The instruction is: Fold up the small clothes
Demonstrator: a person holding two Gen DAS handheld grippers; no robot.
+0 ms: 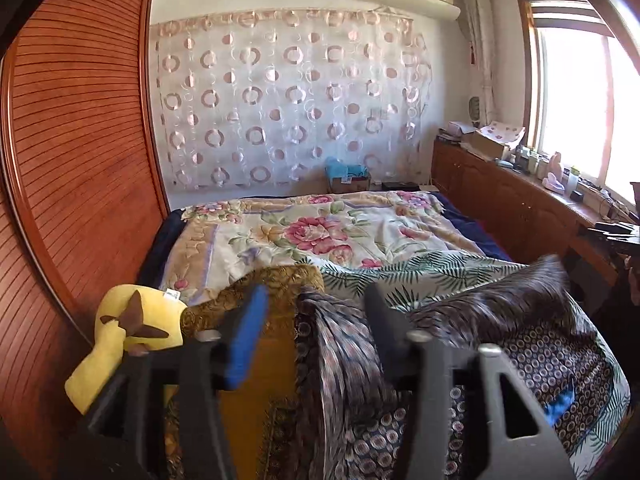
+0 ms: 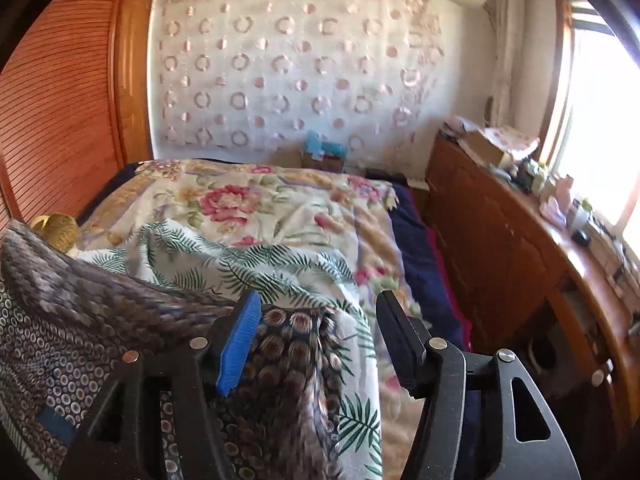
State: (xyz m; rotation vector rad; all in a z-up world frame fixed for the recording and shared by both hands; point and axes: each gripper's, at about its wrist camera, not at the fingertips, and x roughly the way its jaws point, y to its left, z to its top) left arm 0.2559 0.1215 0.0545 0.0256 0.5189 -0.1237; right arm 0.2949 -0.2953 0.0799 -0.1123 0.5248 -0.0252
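Both grippers spread: left gripper and right gripper each have the blurred, circle-patterned garment hanging loose between their fingers, unpinched, over the bed's near edge.

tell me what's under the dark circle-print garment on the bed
The dark circle-print garment lies on a palm-leaf sheet, which lies over a floral quilt. In the left wrist view its left part overlaps a gold-patterned cushion. Anything directly beneath it is hidden.
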